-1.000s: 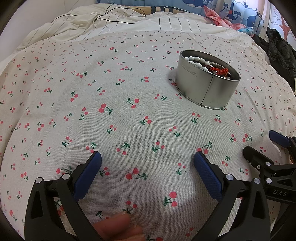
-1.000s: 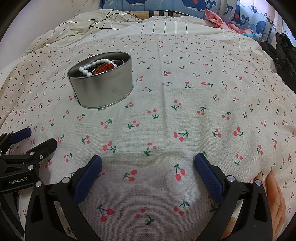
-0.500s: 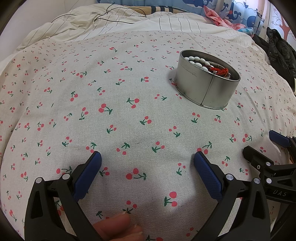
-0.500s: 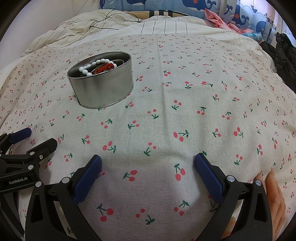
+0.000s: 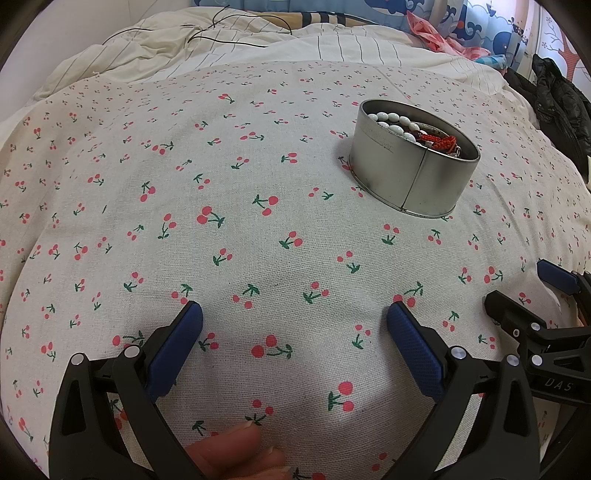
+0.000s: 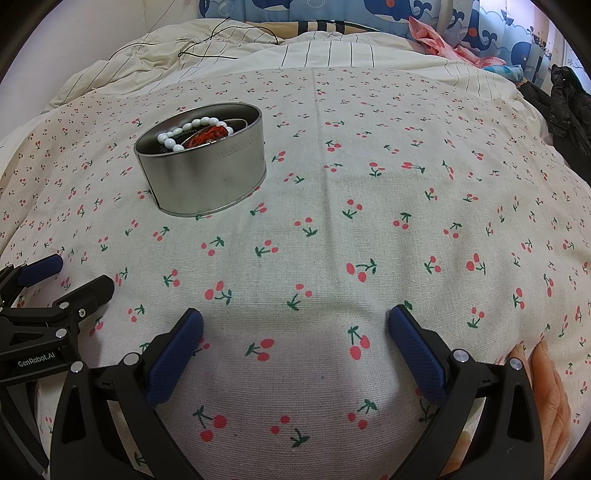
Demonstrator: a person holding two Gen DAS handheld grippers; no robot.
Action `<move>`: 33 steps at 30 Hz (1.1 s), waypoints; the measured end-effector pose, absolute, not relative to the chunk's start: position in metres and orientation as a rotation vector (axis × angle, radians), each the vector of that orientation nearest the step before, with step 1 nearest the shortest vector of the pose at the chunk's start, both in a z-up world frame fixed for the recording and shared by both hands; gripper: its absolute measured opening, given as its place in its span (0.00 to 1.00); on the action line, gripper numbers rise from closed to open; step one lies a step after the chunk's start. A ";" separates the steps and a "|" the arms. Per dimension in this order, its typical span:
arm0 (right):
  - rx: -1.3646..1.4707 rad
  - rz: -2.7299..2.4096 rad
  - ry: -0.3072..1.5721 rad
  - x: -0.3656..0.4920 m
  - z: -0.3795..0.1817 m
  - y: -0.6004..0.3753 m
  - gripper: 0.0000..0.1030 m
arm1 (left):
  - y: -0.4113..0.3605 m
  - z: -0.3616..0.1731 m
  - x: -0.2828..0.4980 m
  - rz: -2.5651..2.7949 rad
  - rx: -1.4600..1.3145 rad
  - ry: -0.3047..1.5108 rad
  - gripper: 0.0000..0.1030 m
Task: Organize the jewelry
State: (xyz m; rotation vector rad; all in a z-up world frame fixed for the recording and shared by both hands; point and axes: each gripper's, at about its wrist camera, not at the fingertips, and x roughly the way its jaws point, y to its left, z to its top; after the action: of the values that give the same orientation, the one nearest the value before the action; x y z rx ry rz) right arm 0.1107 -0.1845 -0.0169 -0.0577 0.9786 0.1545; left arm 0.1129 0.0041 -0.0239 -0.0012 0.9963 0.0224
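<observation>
A round silver tin (image 5: 413,177) (image 6: 207,177) stands on the cherry-print cloth (image 5: 258,221) (image 6: 369,221). Inside it lie a white bead bracelet (image 5: 391,123) (image 6: 184,131) and a red woven piece (image 5: 441,142) (image 6: 207,134). My left gripper (image 5: 295,317) rests low on the cloth, open and empty, with the tin ahead to its right. My right gripper (image 6: 295,317) is also open and empty, the tin ahead to its left. Each gripper shows at the edge of the other's view, the right gripper (image 5: 524,291) low right and the left gripper (image 6: 70,277) low left.
Striped cream bedding (image 5: 258,48) with a thin black cord (image 5: 221,35) lies behind the cloth. Pink fabric (image 5: 436,37) and dark clothing (image 5: 554,99) sit at the far right. A person's fingers (image 5: 236,450) (image 6: 546,384) show at the bottom of each view.
</observation>
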 end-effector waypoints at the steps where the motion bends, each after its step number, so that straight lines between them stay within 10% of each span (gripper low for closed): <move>1: -0.058 0.154 0.979 0.111 -0.017 -0.185 0.93 | 0.004 -0.024 0.113 0.022 -0.001 0.996 0.93; 33: -0.058 0.155 0.979 0.111 -0.017 -0.185 0.93 | -0.001 -0.025 0.112 0.008 0.010 0.992 0.93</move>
State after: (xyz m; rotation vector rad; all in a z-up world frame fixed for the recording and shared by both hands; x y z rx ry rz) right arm 0.1109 -0.1847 -0.0170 -0.0576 0.9787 0.1550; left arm 0.1120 -0.0006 -0.0251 0.0098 0.9924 0.0085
